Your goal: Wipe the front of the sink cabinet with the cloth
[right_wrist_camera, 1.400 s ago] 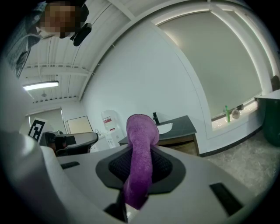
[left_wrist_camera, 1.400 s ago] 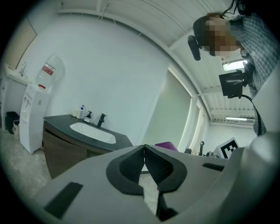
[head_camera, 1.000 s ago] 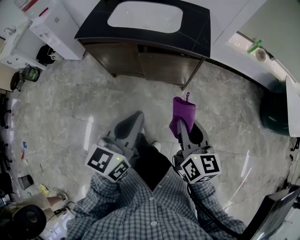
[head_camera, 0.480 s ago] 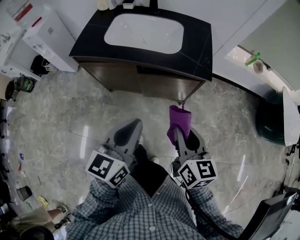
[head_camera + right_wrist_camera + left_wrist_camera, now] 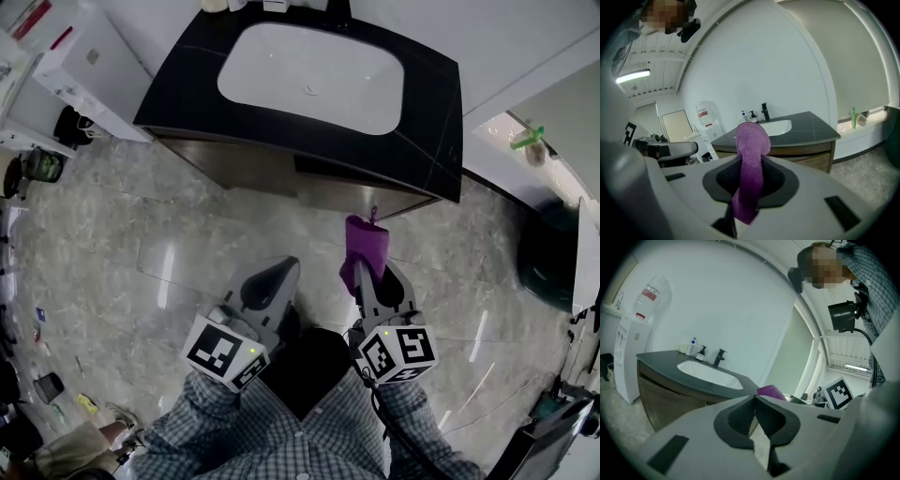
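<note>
1. Here's the right gripper [image 5: 368,270], jaws clamped tight on the purple fluffy cloth [image 5: 365,242]. In the right gripper view the cloth [image 5: 751,154] runs right through the pinch, with its rounded free end standing up past the jaw tips.
2. The left gripper [image 5: 278,274] is closed too. Its pads meet tip to tip in the left gripper view, with nothing caught between them. It hangs back from the cabinet, a touch farther off than its partner.
3. The target is the dark wood sink cabinet [image 5: 251,167], under its black countertop with the white oval basin. Its front panels face the person across a strip of grey marble floor [image 5: 141,244].
4. The key relation: the cabinet front [image 5: 806,158] lies straight ahead of the right gripper [image 5: 747,174]. The cloth's long axis points along the jaws toward that front, free end leading.
5. From above, the cloth lines up with the cabinet's right-hand end, just short of its corner. No contact yet, and no panel wiped.
6. My read: the right gripper is the nearer and already loaded, so the wipe falls to it. It needs to push forward until the free end presses flat on the wood, then sweep toward the cabinet's left end.
</note>
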